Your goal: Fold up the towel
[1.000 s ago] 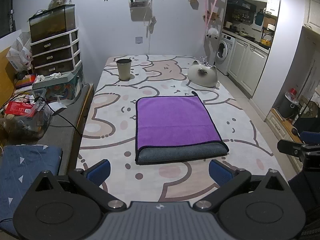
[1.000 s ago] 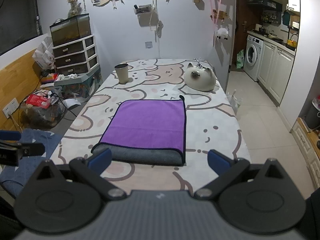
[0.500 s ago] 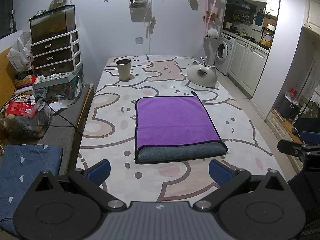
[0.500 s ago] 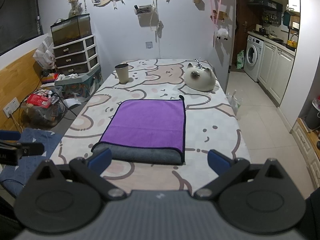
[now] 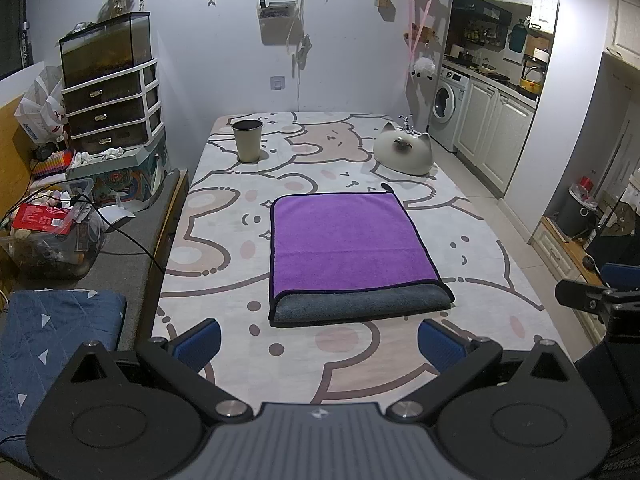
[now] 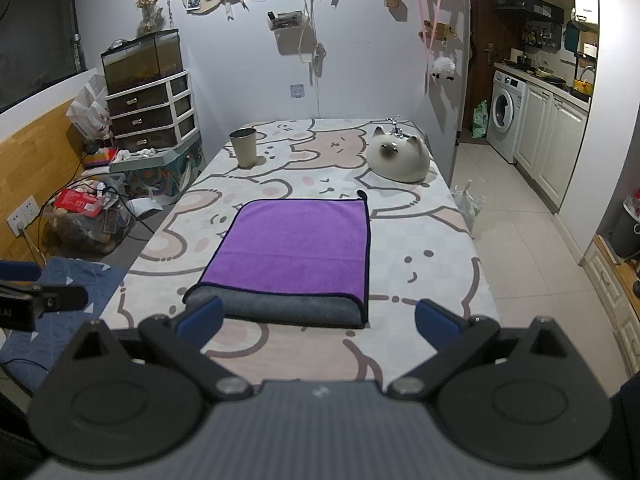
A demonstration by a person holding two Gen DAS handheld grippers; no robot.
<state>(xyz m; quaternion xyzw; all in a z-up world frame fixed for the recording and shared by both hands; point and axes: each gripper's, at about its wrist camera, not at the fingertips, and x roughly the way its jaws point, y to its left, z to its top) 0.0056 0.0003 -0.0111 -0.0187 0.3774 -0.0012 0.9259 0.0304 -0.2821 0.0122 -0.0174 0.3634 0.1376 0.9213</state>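
A purple towel [image 5: 348, 240] with a grey underside lies folded flat on the bear-print table [image 5: 224, 280], its grey fold edge toward me. It also shows in the right wrist view [image 6: 296, 248]. My left gripper [image 5: 319, 344] is open and empty, held above the table's near edge, short of the towel. My right gripper [image 6: 318, 322] is open and empty, just before the towel's grey fold. The right gripper's side shows at the far right of the left wrist view [image 5: 600, 296].
A dark cup [image 5: 247, 141] stands at the table's far left. A white cat-shaped ornament [image 5: 403, 152] sits at the far right. A bench with a blue cushion [image 5: 52, 328] runs along the left. Drawers with a fish tank [image 5: 108, 92] stand behind. Kitchen cabinets [image 5: 496, 128] are on the right.
Almost nothing has changed. Both grippers stay open and hold their place before the towel, with only a slight drift of the view.
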